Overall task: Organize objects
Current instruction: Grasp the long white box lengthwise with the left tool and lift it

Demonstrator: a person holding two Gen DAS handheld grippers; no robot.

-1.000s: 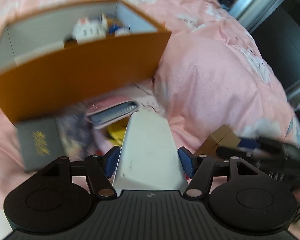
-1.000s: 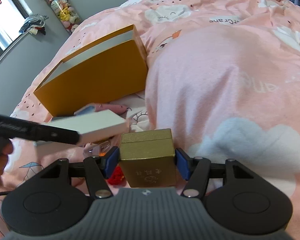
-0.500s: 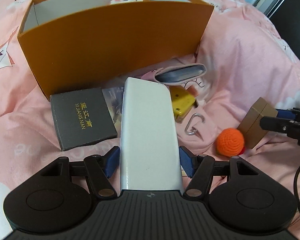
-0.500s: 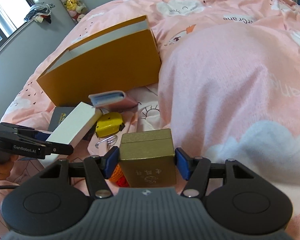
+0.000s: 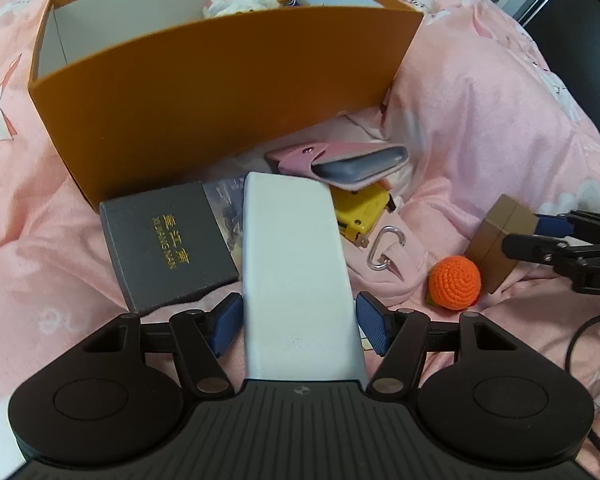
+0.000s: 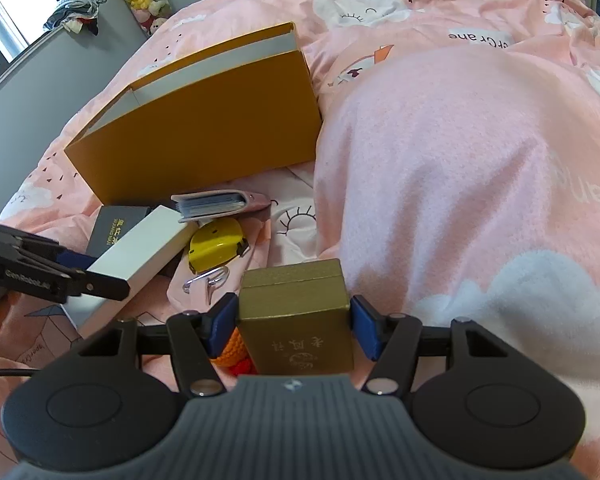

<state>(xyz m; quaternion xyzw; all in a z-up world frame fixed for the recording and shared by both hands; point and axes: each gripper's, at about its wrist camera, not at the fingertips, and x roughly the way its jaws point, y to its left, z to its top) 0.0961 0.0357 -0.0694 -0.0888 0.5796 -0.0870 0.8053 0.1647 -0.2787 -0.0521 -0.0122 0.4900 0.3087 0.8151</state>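
Two grippers each clamp a box above the pink bedding [image 6: 440, 140]. The left gripper [image 5: 299, 322] grips a long white box [image 5: 296, 276]; the right gripper [image 6: 293, 328] grips a gold box [image 6: 298, 316], both near the open orange box [image 5: 220, 92].

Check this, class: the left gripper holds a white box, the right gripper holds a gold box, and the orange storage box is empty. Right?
Not quite: the orange storage box holds plush toys, seen in the left wrist view. The rest stands: left gripper on the white box, right gripper on the gold box.
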